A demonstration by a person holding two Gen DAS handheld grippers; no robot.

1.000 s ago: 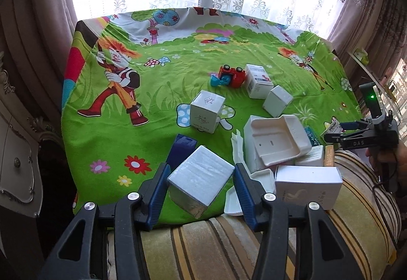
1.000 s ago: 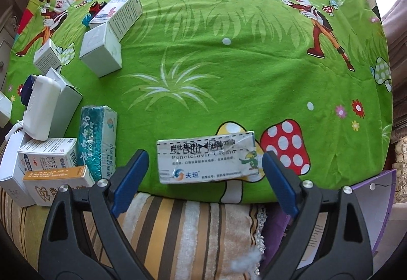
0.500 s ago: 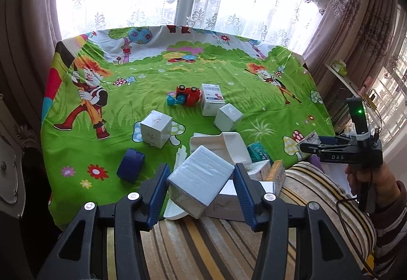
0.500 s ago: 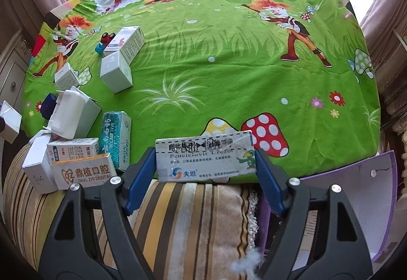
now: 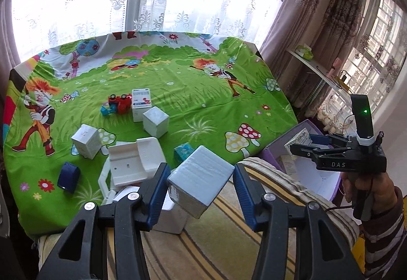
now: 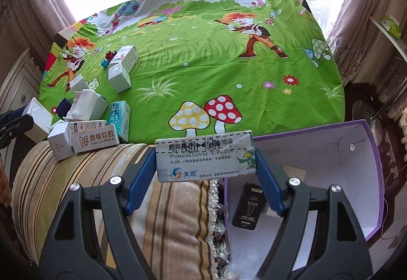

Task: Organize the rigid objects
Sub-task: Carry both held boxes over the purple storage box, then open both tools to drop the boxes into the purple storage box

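Both grippers were loaded and off the table. The left gripper (image 5: 201,185) pinched a plain white cube box (image 5: 201,179), tilted corner-down between the blue pads, above the striped cushion (image 5: 241,229) at the table's near edge. The right gripper (image 6: 206,165) clamped a long cream carton (image 6: 204,159) end to end, pads on its short ends, carton level; its jaws had just closed a little onto the carton. It hung over the cushion edge, just beside the open purple box (image 6: 330,152), which already held a small black packet (image 6: 248,206). In the left view the right gripper (image 5: 305,143) showed with the carton over the box's near wall. Step in hand looked like carrying both items to the purple box. To do it well: bring the carton fully past the box wall before letting go, lower it flat so it doesn't land on the black packet, then open. The cube's grip looked skewed, so keep it squeezed, avoid a fast swing, and wait until the right gripper has left the box. The remaining boxes (image 6: 94,138) were clustered at the table's left near edge, with a red toy car (image 5: 119,103) further back.
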